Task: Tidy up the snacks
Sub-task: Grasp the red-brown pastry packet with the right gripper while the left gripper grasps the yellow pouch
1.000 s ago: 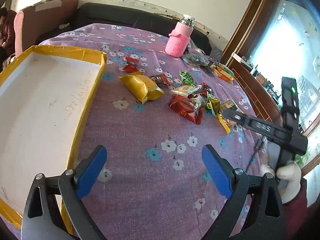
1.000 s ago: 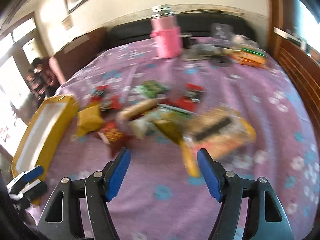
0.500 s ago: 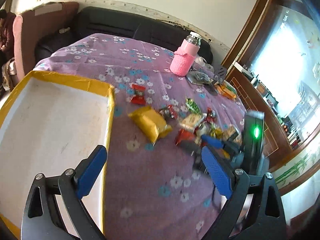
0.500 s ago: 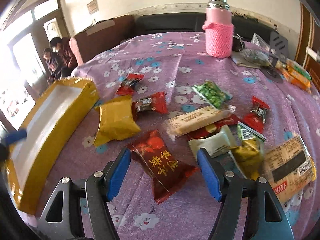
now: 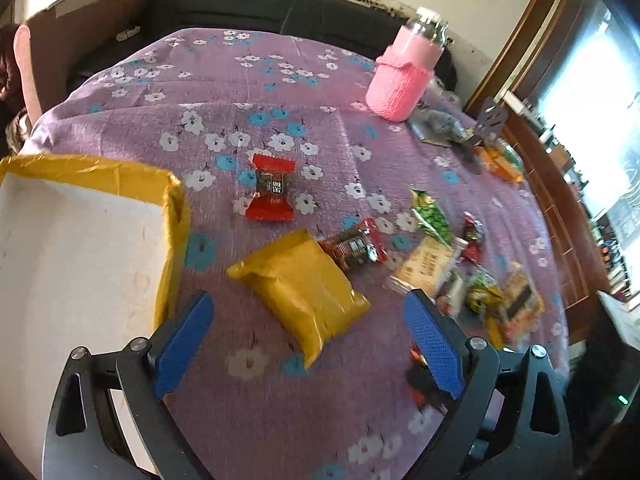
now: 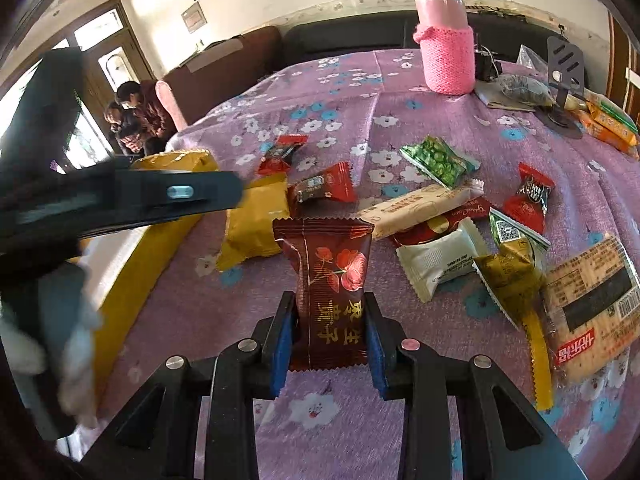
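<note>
Glossy maroon foil packet pinched flat by right gripper; left gripper gapes wide

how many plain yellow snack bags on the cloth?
1: the yellow bag lies beside the box, just ahead of the open left gripper. More could hide under the pile.

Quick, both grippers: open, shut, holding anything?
Left gripper: open, holding nothing.
Right gripper: jaws just closed, shut on the dark red rose-printed snack packet.
</note>
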{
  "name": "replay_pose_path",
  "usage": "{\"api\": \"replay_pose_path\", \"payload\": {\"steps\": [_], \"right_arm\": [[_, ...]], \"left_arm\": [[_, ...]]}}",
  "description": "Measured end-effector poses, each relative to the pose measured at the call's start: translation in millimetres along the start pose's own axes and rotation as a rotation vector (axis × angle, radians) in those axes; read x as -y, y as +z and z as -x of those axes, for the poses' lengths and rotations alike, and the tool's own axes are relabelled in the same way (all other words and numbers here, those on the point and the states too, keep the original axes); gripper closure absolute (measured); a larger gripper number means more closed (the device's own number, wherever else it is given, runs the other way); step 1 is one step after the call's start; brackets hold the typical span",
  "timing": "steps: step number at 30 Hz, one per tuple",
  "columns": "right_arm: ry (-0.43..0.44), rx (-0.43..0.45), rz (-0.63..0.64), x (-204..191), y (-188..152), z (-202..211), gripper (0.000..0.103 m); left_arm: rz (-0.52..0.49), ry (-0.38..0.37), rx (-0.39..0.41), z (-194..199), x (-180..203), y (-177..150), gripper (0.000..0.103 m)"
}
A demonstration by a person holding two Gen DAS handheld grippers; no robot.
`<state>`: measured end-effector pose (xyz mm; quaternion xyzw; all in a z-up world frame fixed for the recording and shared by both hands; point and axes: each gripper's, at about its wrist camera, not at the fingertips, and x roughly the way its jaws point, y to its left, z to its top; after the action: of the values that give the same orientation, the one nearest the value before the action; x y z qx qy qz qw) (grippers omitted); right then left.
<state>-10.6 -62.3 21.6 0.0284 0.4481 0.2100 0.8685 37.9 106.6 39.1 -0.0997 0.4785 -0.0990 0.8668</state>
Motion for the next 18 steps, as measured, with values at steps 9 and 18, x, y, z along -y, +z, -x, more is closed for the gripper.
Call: {"api": "replay_pose_path", "payload": {"steps": [9,18], "right_arm": [[0.012,-0.011,-0.033,7.6,1.5,3.4,0.07],[0.005,-0.015,-0.041,9.3,0.7,1.9,0.07]], "left_arm": [[-0.101,0.171,-0.015,-34.9,17.1,-1.0,0.011],[-0.108,0.143,0.013,-18.1,14.7,-8.0,0.062]]}}
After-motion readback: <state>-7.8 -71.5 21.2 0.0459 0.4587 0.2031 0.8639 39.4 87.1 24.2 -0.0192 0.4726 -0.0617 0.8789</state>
